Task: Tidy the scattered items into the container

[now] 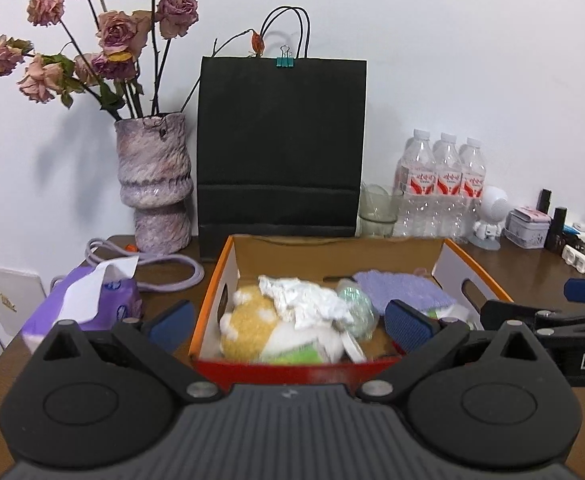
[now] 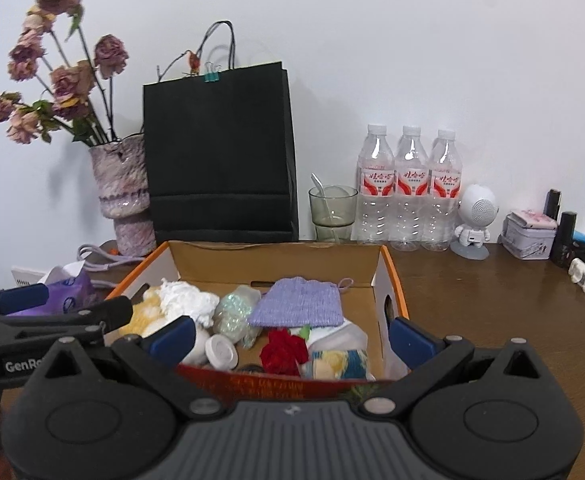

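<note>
An orange-rimmed cardboard box (image 1: 212, 280) (image 2: 396, 276) sits on the brown table and holds several items: a yellow and white plush (image 1: 244, 328), crumpled white paper (image 1: 308, 300), a glittery pouch (image 2: 236, 312), a purple knitted cloth (image 2: 298, 302), a red fabric rose (image 2: 282, 350) and a white round cap (image 2: 221, 351). My left gripper (image 1: 290, 326) is open and empty over the box's near edge. My right gripper (image 2: 292, 338) is open and empty, also at the near edge. Each gripper shows at the side of the other's view.
A black paper bag (image 1: 280, 148) and a purple vase of dried roses (image 1: 154, 184) stand behind the box. A purple tissue pack (image 1: 88, 304) lies left. A glass (image 2: 332, 212), three water bottles (image 2: 408, 188), a white figurine (image 2: 474, 216) and small cosmetics stand right.
</note>
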A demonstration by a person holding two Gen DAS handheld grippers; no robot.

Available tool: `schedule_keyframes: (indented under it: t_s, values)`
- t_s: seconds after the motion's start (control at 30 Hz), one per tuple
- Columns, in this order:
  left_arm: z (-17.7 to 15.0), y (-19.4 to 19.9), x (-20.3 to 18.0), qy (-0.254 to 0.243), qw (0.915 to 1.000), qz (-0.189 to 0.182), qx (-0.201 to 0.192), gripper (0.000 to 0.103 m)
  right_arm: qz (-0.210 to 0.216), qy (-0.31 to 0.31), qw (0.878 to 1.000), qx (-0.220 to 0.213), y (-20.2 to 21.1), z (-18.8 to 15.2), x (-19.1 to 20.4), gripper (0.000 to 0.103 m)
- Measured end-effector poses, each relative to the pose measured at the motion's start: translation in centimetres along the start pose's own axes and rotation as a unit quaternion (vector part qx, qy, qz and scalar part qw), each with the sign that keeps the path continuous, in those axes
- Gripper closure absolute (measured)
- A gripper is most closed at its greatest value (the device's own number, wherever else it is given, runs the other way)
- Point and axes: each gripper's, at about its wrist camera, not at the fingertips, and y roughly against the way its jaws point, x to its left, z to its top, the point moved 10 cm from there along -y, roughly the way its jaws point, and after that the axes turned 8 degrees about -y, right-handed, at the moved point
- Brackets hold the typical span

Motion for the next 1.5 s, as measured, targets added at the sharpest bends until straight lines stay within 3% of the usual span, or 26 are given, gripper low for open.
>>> schedule_keyframes:
  t_s: [0.17, 0.47, 0.77, 1.5]
  values:
    - [-1.9, 2.5, -0.4, -0.005, 0.9999, -0.003, -0.011, 0.0, 0.007, -0.001, 1.0, -0.004, 2.4, -1.9, 0.1, 0.0]
    - [-5.8, 4.3, -1.0, -0.017, 0.9994, 0.025, -0.018, 0.0, 0.005, -0.013, 1.0, -0.005, 3.8, -6.6, -0.5, 0.0]
    - [-7.3, 3.1, -0.4, 0.009, 0.9998, 0.016, -0.007, 0.0, 0.007, -0.018, 1.0, 0.013, 2.5, -8.2, -0.6, 0.0]
    - [-7.8, 3.0, -0.4, 0.011, 0.9996, 0.024, -0.002, 0.0, 0.003, -0.004, 1.0, 0.017, 2.1, -8.7, -0.4, 0.0]
